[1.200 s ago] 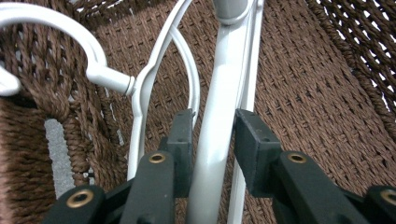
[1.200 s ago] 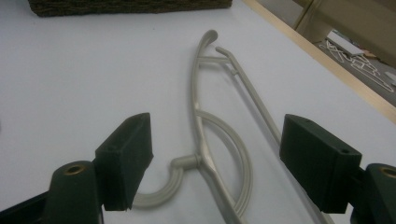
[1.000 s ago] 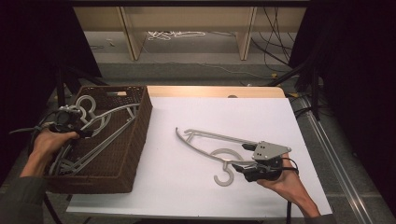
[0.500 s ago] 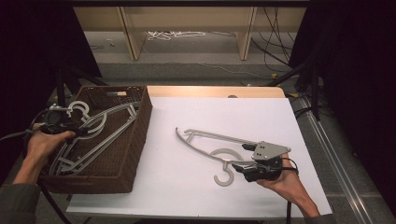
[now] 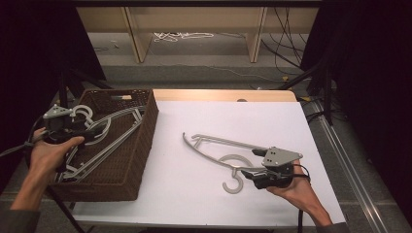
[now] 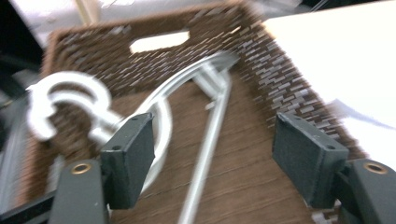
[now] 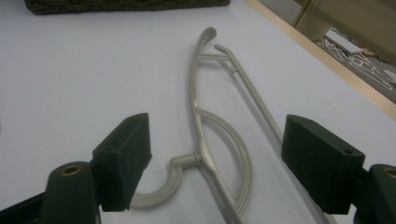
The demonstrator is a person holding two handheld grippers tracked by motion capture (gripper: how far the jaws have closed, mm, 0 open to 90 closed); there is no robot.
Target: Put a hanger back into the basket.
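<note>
High view: at left, the left gripper (image 5: 73,127) hovers over the wicker basket (image 5: 141,141) of grey hangers (image 5: 104,141), while at lower right the right gripper (image 5: 260,175) rests on the white table (image 5: 194,194) against a lone hanger (image 5: 218,148).

Left gripper view: its jaws, just opened wide and gripping nothing, frame a hanger hook (image 6: 70,105) at left and the basket wall (image 6: 280,79) at right.

Right gripper view: wide jaws straddle the lone hanger (image 7: 201,116), unpressed; the basket edge (image 7: 126,5) crosses the top.

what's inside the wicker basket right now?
The wicker basket holds grey plastic hangers lying slanted across its brown floor, one hook up near the far left corner. How many there are is unclear; they overlap, and the left gripper and hand cover part.
</note>
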